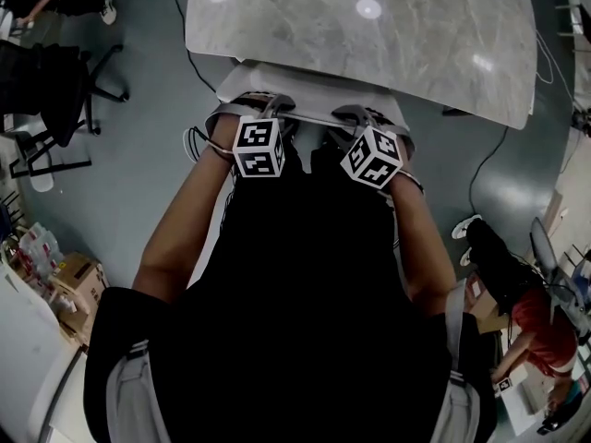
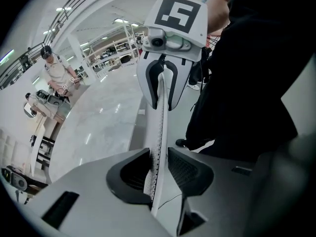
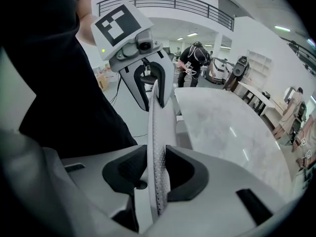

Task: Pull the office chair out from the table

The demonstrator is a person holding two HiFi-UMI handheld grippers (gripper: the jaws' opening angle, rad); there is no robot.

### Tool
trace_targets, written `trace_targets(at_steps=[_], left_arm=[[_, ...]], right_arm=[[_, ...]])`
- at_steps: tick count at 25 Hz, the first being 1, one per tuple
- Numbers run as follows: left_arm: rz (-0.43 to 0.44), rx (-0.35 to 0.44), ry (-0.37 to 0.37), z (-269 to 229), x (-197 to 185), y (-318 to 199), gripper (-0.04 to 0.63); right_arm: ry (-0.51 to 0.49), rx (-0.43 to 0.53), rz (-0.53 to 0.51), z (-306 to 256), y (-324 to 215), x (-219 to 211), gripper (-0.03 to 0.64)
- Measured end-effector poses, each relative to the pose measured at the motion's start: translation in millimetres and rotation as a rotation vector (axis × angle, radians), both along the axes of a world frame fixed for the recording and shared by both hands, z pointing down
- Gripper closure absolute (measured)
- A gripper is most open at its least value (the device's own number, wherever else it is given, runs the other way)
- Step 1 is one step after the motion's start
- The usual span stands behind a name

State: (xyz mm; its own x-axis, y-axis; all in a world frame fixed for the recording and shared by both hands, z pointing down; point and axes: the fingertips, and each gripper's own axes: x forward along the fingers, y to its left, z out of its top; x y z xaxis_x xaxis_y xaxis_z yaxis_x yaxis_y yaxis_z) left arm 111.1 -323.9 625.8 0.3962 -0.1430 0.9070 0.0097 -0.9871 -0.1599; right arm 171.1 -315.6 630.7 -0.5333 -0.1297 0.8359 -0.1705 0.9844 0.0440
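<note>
Closest in, both claws sit astride the top rim of the office chair's backrest (image 1: pixel 309 92), and neither one is biting yet. The left gripper (image 2: pixel 159 169) has its pads spread, with the perforated white rim running up between them and a sliver of gap on one side. The right gripper (image 3: pixel 155 174) is the same: jaws apart around the rim, not pinching it.

That's the danger, I'd say. Haul back now and the pads would likely slide off that thin curved edge, and the chair goes nowhere. Clamp one side well before the other and an office chair may swivel rather than come straight out, clipping the table.

Now the pose. The left forearm (image 1: pixel 189 220) and right forearm (image 1: pixel 416 238) reach forward and down, side by side. Each claw points steeply downward over the rim, one toward the backrest's left end and one toward its right, at about matching height.

The chair is tucked in at the near edge of the table (image 1: pixel 388 44). Only its backrest shows and I can't see the seat. Past it stretches the pale marble top, catching ceiling lights. A cable (image 1: pixel 180 26) trails on the floor off the table's left side, and another person (image 1: pixel 540 330) works well apart.
</note>
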Motion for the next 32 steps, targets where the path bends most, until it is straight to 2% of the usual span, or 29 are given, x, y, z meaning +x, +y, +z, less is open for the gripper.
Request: trace_targets(at_steps=[7,15,24,28,32], left_arm=[[-0.015,-0.02,0.031,1,1,-1,0.477],[0.002,-0.027,-0.001,2,1,5,0.486],[-0.01,-0.073,0.024,1,11,20,0.486],[-0.001,-0.088,0.039,0,13,26,0.488],[0.01,-0.105,0.051,-3,5,31,0.488]], right_arm=[[-0.002,0.014,-0.002,0,1,1,0.499],[-0.001,0.025,0.001,1,5,1,0.5],[0.027,-0.022,-0.01,3,19,11,0.5],[0.06,-0.057,0.03,4,26,13,0.499],[0.063,-0.036,0.064,4,30,5,0.497]])
